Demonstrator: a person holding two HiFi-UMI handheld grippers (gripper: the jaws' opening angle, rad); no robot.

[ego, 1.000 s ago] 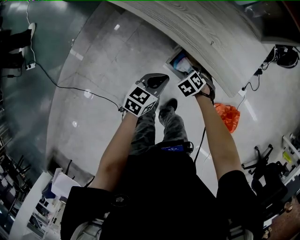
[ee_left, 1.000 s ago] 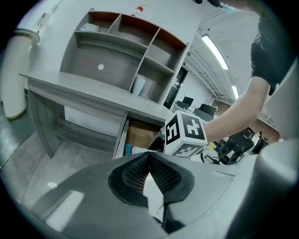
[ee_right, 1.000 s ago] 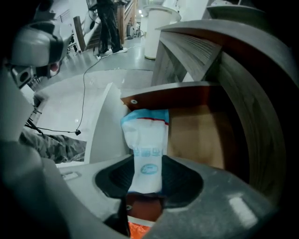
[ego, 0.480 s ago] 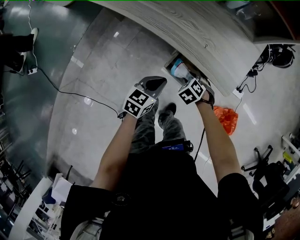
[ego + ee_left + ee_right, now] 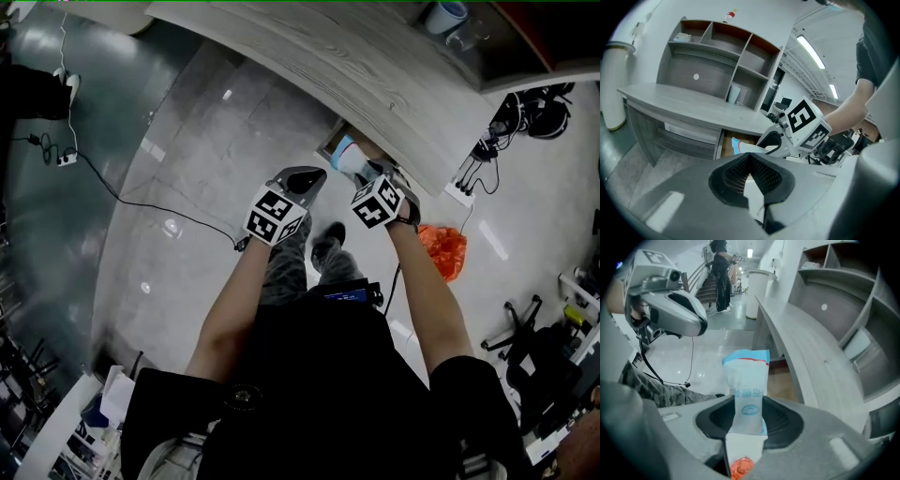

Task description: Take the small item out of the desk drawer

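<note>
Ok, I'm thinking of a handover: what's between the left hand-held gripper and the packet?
Nothing stands there. In the head view only bare floor shows between the left hand-held gripper and the packet, which the right hand-held gripper clamps.

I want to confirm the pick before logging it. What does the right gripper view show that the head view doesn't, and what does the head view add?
Right gripper view only: the right claw with its pads pressed on both sides of the white-and-blue packet, and the packet's printed label. Head view only: the right claw's marker cube and a power strip on the floor. Both: the packet held over the open drawer, the left claw beside it, and the grey desk.
</note>
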